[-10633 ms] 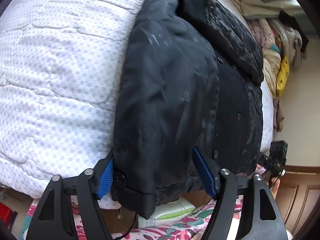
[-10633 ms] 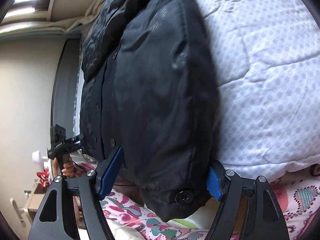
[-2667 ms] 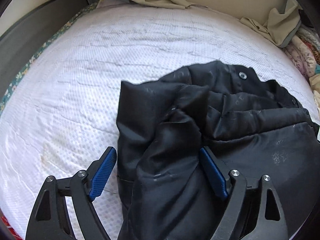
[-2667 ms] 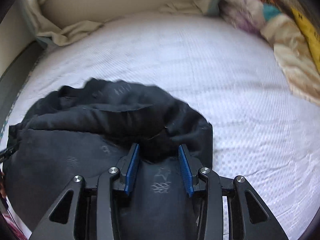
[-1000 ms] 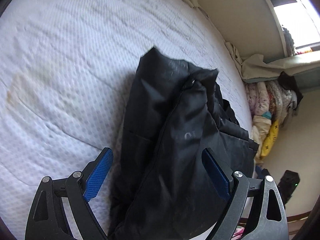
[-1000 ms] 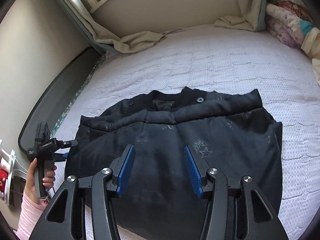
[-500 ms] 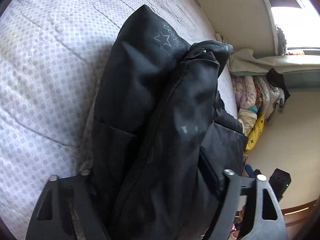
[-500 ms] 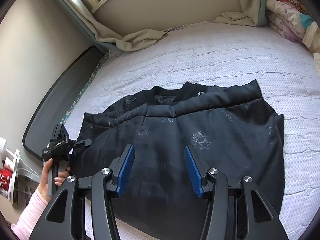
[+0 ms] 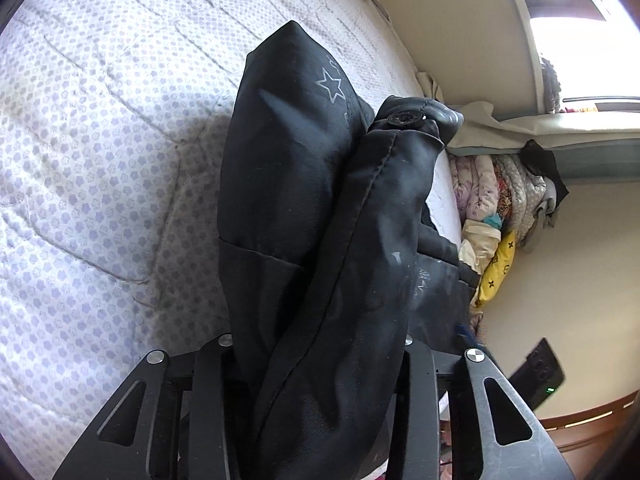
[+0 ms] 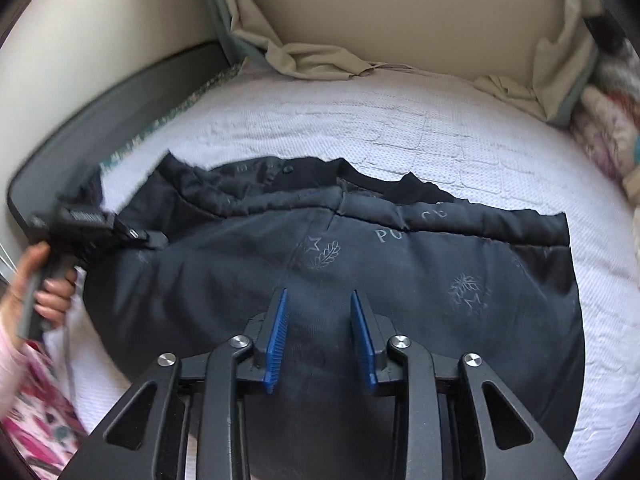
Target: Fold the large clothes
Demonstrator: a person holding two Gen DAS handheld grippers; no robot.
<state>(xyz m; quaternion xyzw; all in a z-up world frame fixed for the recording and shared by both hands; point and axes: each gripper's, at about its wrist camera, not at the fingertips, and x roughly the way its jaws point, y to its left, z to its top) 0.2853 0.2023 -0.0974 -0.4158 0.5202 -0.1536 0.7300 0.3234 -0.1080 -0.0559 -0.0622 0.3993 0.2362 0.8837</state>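
Observation:
A black padded jacket [image 10: 400,272] with pale star prints lies spread across the white bed [image 10: 400,120]. In the left wrist view a bunched edge of the jacket [image 9: 320,208], with a snap button on top, fills the space between my left gripper's [image 9: 316,336] jaws. They are closing on it and the cloth hides the pads. The right wrist view shows that left gripper [image 10: 132,236] at the jacket's left edge, held by a hand [image 10: 52,296]. My right gripper [image 10: 318,296] hovers over the jacket's near middle, closing. Nothing is pinched between its blue pads [image 10: 276,336].
Beige cloth [image 10: 320,60] is bunched along the bed's far side. Folded bedding [image 9: 500,192] is piled at one end and a dark board [image 10: 100,108] runs along the other. A black device with a green light [image 9: 536,376] hangs beyond the bed's near edge.
The left jaws have closed in on the bunched jacket edge, and the cloth now covers their blue pads. The right gripper has rolled, come lower and nearer to the jacket, and its jaws have narrowed.

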